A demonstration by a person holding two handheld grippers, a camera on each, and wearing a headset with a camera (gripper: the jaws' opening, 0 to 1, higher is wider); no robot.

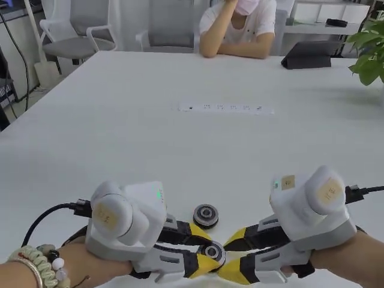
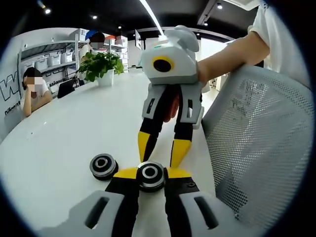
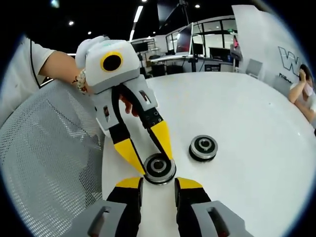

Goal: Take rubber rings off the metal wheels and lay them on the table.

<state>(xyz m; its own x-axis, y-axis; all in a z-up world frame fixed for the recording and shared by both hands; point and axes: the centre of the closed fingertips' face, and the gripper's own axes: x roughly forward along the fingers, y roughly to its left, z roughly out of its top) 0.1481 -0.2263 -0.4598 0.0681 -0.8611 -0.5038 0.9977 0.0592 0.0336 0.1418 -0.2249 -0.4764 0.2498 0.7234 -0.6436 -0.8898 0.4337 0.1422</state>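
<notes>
A metal wheel with a black rubber ring (image 1: pixel 212 252) is held at the table's near edge, with my left gripper (image 1: pixel 204 249) shut on it. In the left gripper view the wheel (image 2: pixel 150 176) sits between that gripper's (image 2: pixel 152 173) yellow tips. My right gripper (image 1: pixel 231 255) faces it from the right, open, its tips just short of the wheel (image 3: pixel 159 168). In its own view the right gripper (image 3: pixel 159 183) has a clear gap between its jaws. A second ringed wheel (image 1: pixel 206 215) lies flat on the white table (image 1: pixel 120 132) just beyond.
A white power strip (image 1: pixel 227 108) lies mid-table. A person sits at the far side (image 1: pixel 240 30), with a black case (image 1: pixel 306 55) and a green plant (image 1: pixel 369 51) at the far right. A mesh chair back (image 2: pixel 252 148) is close behind the grippers.
</notes>
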